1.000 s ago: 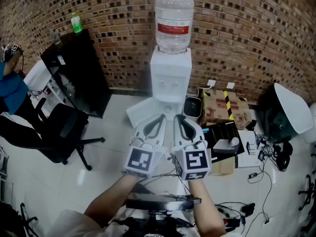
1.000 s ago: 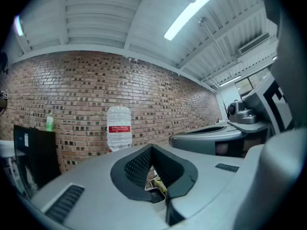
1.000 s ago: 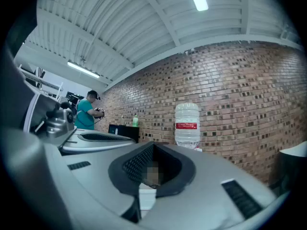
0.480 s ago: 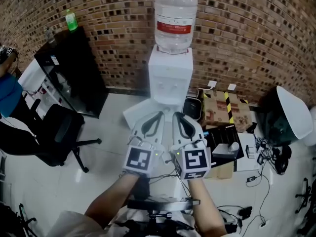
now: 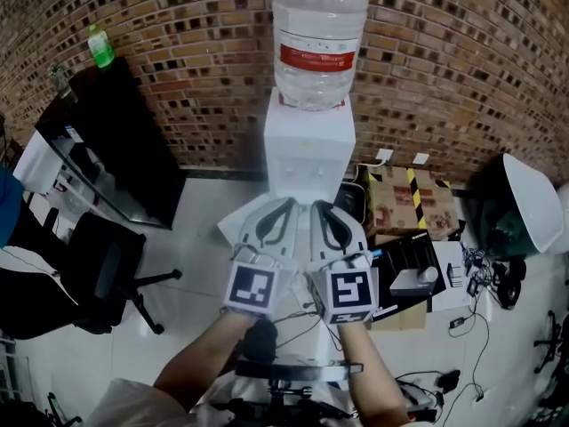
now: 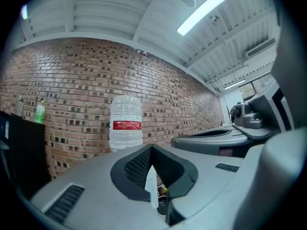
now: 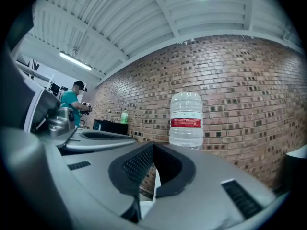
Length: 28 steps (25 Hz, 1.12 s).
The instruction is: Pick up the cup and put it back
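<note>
No cup shows in any view. A white water dispenser (image 5: 307, 145) with a clear bottle (image 5: 318, 38) on top stands against the brick wall straight ahead. My left gripper (image 5: 283, 206) and right gripper (image 5: 322, 208) are held side by side in front of it, pointing at its base. Both are shut with nothing between the jaws. The bottle (image 6: 126, 121) rises above the closed left gripper (image 6: 152, 152) in the left gripper view. It also stands above the closed right gripper (image 7: 153, 148) as the bottle (image 7: 186, 119) in the right gripper view.
A black cabinet (image 5: 107, 149) with a green bottle (image 5: 100, 46) stands at the left, an office chair (image 5: 102, 269) in front of it. Right of the dispenser are a black bin (image 5: 353, 198), a cardboard box (image 5: 404, 198), cables (image 5: 480, 278) and a white shell (image 5: 529, 203). A person (image 7: 74, 102) stands far left.
The dispenser has grown larger and nearer in the head view, and the cabinet and chair have slid leftward. Both grippers keep their place and stay shut.
</note>
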Each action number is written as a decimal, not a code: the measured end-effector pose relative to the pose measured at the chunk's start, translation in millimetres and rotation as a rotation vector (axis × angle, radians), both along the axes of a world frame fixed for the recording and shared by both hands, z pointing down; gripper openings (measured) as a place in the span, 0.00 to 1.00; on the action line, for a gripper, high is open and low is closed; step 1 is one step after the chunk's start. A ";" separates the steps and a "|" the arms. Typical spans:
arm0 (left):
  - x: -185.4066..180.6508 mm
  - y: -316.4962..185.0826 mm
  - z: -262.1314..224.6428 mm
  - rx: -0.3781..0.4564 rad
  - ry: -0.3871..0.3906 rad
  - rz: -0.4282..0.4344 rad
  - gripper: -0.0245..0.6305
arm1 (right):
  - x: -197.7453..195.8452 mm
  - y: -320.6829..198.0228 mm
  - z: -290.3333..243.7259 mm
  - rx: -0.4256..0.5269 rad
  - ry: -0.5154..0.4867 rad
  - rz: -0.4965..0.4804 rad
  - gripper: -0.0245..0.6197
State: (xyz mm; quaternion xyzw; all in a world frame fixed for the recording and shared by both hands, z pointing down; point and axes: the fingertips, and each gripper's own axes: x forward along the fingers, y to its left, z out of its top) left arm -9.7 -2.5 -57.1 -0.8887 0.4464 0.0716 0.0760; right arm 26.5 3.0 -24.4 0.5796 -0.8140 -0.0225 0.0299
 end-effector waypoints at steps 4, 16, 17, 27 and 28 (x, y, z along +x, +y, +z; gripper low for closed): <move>-13.8 -45.0 -7.1 0.010 0.008 0.026 0.04 | -13.6 -46.5 -5.4 0.003 -0.007 0.030 0.05; -36.5 -131.8 -7.9 0.001 0.019 0.076 0.04 | -39.9 -134.8 -9.7 0.000 0.000 0.061 0.05; -36.3 -136.1 -8.0 0.003 0.019 0.075 0.04 | -40.1 -139.9 -9.9 0.003 0.000 0.060 0.05; -24.4 -172.6 3.1 -0.002 0.018 0.053 0.04 | -22.8 -181.3 -3.8 0.021 -0.004 0.054 0.05; -20.8 -177.1 5.3 -0.007 0.027 0.054 0.04 | -18.3 -185.7 -2.2 0.024 0.000 0.054 0.05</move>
